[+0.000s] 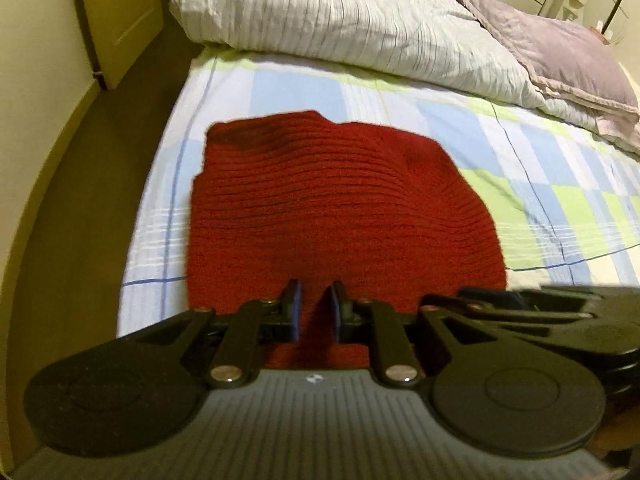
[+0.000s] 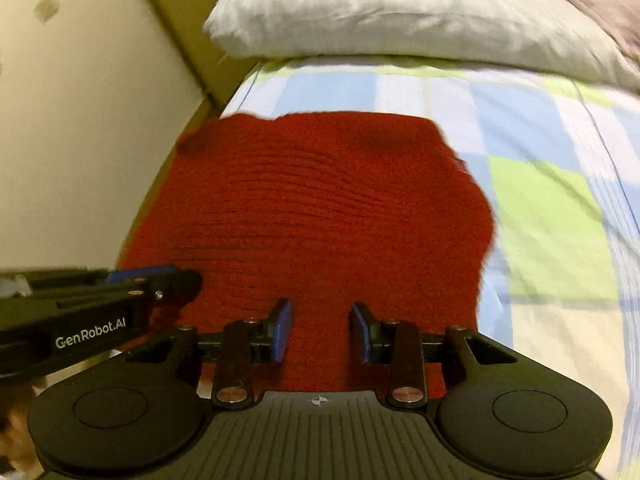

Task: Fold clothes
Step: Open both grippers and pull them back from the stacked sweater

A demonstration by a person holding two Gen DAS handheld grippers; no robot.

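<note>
Ribbed grey housing fills the bottom of both wrist views, with my two black claws reaching forward from it over the red knitted garment (image 1: 320,200).

**Left claw** (image 1: 316,286): the blue pads stand a narrow way apart, poised over the near edge of the garment. Red knit shows through the slit between them, and they hold nothing. In the right wrist view this claw enters side-on over the garment's near left corner.

**Right claw** (image 2: 320,306): the pads stand at a middling width, clearly wider than the left pair, also over the near edge of the garment. Knit shows in the gap, and the pads close on nothing. It sits just to the right of my left claw, and the two bodies are close together.

**Garment**: it lies spread flat, its ribs running crosswise and its outline roughly square, with a rumpled far edge.

**Checked sheet** (image 1: 540,200): blue, green and white, it lies under the garment and stays bare beyond its far and right edges.

**Striped white duvet** (image 1: 340,8): bunched up beyond the far edge of the garment, well apart from it.

**Lilac pillow** (image 1: 568,52): beyond the garment to the far right, touching the duvet.

**Dark floor** (image 1: 80,180) and **pale door** (image 1: 120,12): left of the garment, past the edge of the bed.
</note>
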